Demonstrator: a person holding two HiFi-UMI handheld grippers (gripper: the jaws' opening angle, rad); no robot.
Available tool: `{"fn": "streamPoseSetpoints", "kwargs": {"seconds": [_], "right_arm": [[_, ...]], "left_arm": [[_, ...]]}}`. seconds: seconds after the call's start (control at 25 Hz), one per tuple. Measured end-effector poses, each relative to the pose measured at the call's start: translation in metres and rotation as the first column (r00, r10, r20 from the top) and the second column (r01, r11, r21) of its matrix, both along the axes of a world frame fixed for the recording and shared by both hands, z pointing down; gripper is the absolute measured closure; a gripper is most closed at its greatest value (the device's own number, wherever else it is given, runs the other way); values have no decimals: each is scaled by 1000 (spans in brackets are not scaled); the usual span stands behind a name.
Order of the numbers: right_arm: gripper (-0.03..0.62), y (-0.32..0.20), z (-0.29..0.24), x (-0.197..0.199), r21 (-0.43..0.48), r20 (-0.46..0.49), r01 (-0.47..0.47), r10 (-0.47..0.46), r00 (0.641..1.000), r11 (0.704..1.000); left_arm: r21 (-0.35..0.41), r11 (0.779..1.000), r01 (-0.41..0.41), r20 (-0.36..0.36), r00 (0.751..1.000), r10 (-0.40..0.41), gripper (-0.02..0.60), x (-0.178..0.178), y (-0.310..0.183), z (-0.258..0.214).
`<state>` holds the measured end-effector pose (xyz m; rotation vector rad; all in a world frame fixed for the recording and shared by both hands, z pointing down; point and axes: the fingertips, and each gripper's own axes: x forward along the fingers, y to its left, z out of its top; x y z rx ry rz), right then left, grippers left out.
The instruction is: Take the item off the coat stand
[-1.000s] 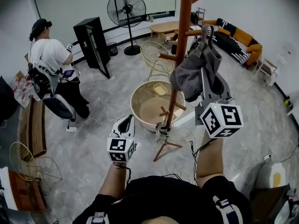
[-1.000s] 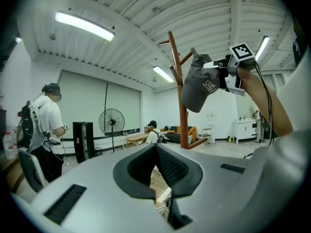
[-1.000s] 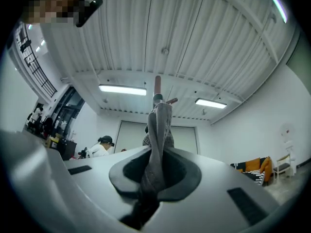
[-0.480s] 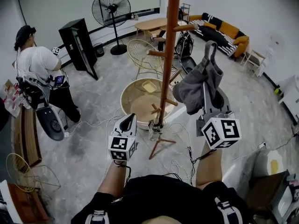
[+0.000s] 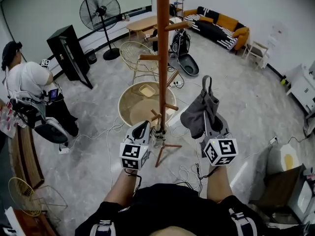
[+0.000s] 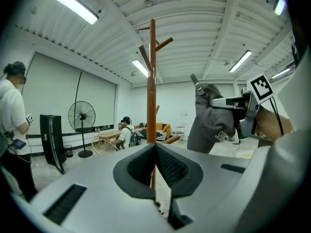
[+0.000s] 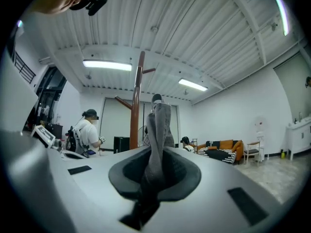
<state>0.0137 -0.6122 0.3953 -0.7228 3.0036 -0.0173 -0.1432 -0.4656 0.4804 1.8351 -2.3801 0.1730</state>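
Pinching the garment [image 5: 197, 113] in the right gripper [image 5: 211, 132] fingers [image 7: 182, 171], clear of the stand [image 5: 162, 58], at its 3 o'clock. Holding left gripper [image 5: 141, 129] fingers [image 6: 176, 171] pressed together, empty, at the stand's 7 o'clock.

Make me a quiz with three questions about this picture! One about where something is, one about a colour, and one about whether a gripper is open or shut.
1. Where is the grey cloth?
A. on the sofa
B. in the right gripper
C. on the floor

2. What colour is the stand?
A. brown
B. blue
C. white

3. How is the left gripper?
A. wide open
B. shut on the cloth
C. shut and empty

Answers:
1 B: the cloth runs between its jaws, clear of the stand.
2 A: the pole is reddish-brown wood.
3 C: its jaws meet with nothing between them.
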Motion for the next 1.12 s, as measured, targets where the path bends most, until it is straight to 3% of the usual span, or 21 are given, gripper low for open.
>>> {"fn": "streamPoseSetpoints", "kwargs": {"seconds": [0.32,0.56,1.12], "right_arm": [[553,1,47,4,-66,-54,10,-13,998,998],[553,7,49,8,-78,-57,10,-15,998,997],[551,23,39,6,-51,-60,36,-39,997,998]], "left_arm": [[-4,999,-32,10,999,32,565,14,-10,2],[6,1000,-7,-21,1000,7,565,10,1,1],[28,999,23,-21,1000,-22,565,9,25,-8]]}}
